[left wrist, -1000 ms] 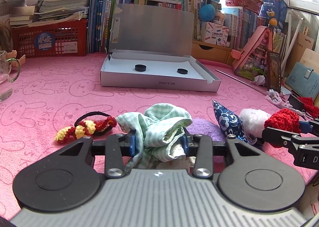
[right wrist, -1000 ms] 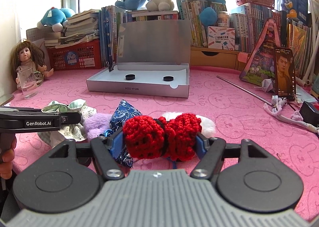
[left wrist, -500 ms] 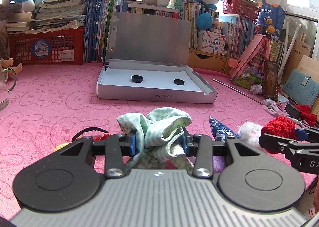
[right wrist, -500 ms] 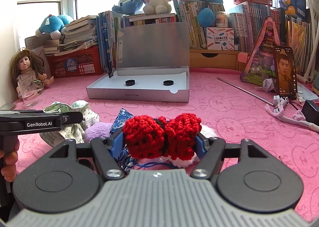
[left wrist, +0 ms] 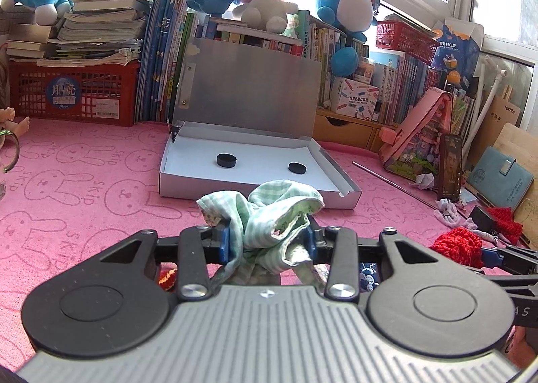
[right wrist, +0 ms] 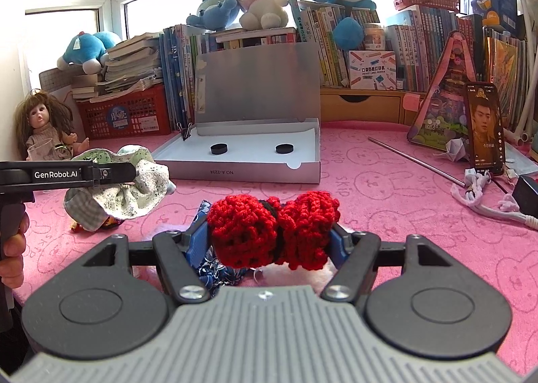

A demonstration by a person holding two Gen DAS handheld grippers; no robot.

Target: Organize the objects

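My left gripper [left wrist: 267, 241] is shut on a green checked cloth scrunchie [left wrist: 265, 215] and holds it above the pink mat. It shows at the left of the right wrist view [right wrist: 117, 188]. My right gripper [right wrist: 272, 235] is shut on a red crocheted bow [right wrist: 272, 231], also lifted; the bow shows at the right of the left wrist view [left wrist: 457, 245]. An open silver box [left wrist: 255, 178] with two black round magnets [left wrist: 226, 160] lies ahead, lid up; it also shows in the right wrist view [right wrist: 248, 154]. A blue patterned cloth piece [right wrist: 215, 272] lies under the right gripper.
A red and yellow hair tie [left wrist: 167, 277] lies under the left gripper. A doll [right wrist: 43, 127] and a glass stand at the left. A phone [right wrist: 486, 129], a metal rod [right wrist: 417, 161], a white cord [right wrist: 477, 188], books, baskets and plush toys line the back and right.
Both grippers have risen and moved toward the silver box with their items. The purple, white and blue pieces on the mat have dropped below the left view.
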